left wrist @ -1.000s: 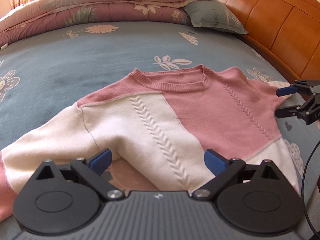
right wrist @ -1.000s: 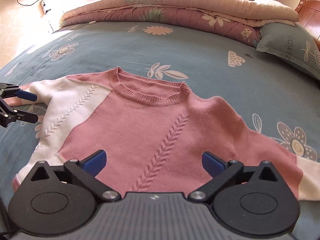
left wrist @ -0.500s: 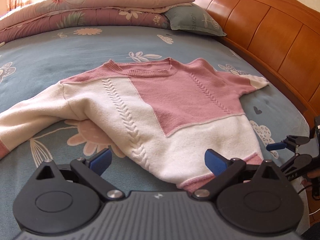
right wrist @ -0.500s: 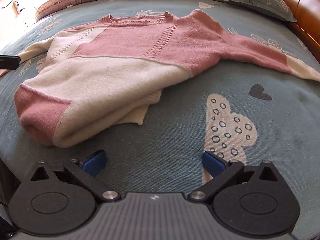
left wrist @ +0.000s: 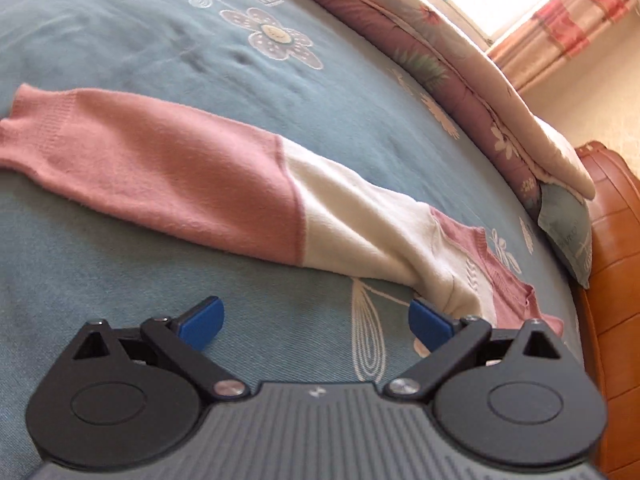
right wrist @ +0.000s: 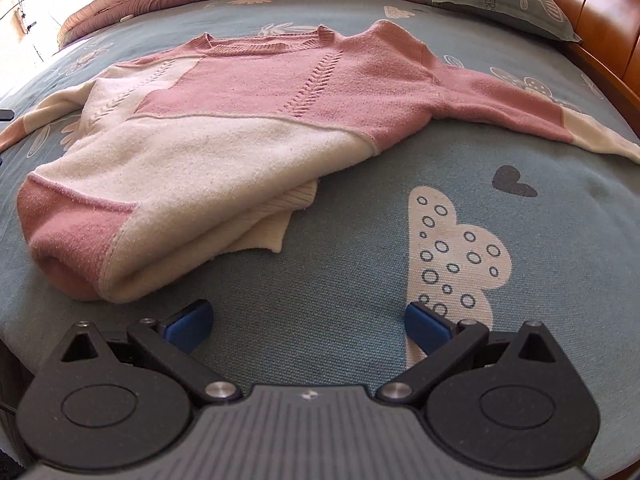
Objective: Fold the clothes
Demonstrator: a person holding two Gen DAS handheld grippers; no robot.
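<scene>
A pink and cream knit sweater [right wrist: 240,120] lies face up on the blue bedspread, its hem bunched and rolled under at the near left. In the left wrist view its left sleeve [left wrist: 180,176] stretches flat across the bed, pink at the cuff and cream toward the shoulder. My left gripper [left wrist: 316,320] hovers open just short of that sleeve, with nothing between its blue pads. Near the bed's front edge my right gripper [right wrist: 306,322] is open too, over bare bedspread to the right of the bunched hem. The right sleeve [right wrist: 520,108] trails off toward the right.
A folded floral quilt [left wrist: 460,80] lies along the far side of the bed. A grey-green pillow [right wrist: 504,0] rests against the wooden headboard [right wrist: 600,20]. The blue bedspread [right wrist: 400,240] with flower and cloud prints covers the bed.
My left gripper has swung left and now faces the outstretched left sleeve instead of the sweater's body. My right gripper pulled back slightly from the hem. Both stayed open.
</scene>
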